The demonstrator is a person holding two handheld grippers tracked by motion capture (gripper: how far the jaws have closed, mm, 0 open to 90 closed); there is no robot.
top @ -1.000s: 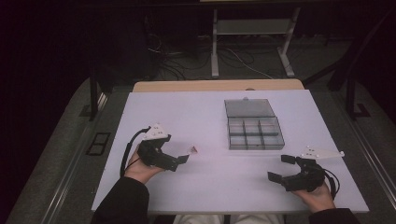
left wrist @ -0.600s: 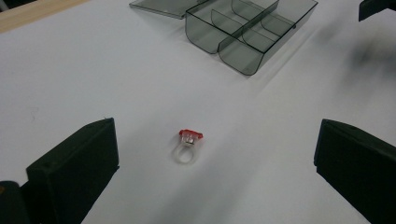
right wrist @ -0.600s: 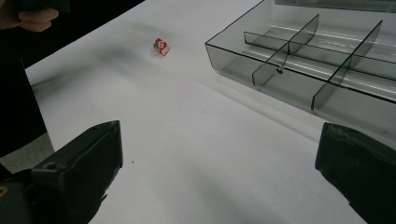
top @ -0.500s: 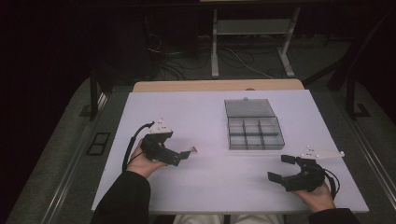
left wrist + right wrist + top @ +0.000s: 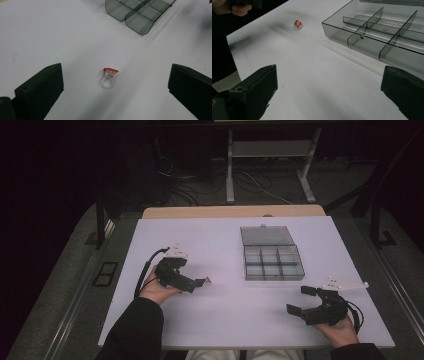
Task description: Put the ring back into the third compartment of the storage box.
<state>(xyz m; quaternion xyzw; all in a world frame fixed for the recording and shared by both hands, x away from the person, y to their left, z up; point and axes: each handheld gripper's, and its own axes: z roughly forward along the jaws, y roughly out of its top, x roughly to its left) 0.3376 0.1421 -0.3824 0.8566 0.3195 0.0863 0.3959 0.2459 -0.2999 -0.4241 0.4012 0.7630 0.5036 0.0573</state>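
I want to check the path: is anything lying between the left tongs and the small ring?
Nothing: in the left gripper view, only bare white table separates the open left tongs from the ring.

We are in a lab: white test table (image 5: 225, 245), floor cables (image 5: 200, 190), metal stand legs (image 5: 230, 170).

White tabletop (image 5: 225, 245) at frame centre, evenly lit, with a pale wooden edge (image 5: 232, 211) along its far side. Surroundings dim, nearly black at upper left and upper right. Grey floor (image 5: 60, 270) on both sides of the tabletop. Metal stand legs (image 5: 230, 170) at upper centre, loose cables (image 5: 190, 190) tangled on the floor beside them. Dark rectangular floor plate (image 5: 105, 273) at left. Dark frame legs (image 5: 101, 222) at left and right.
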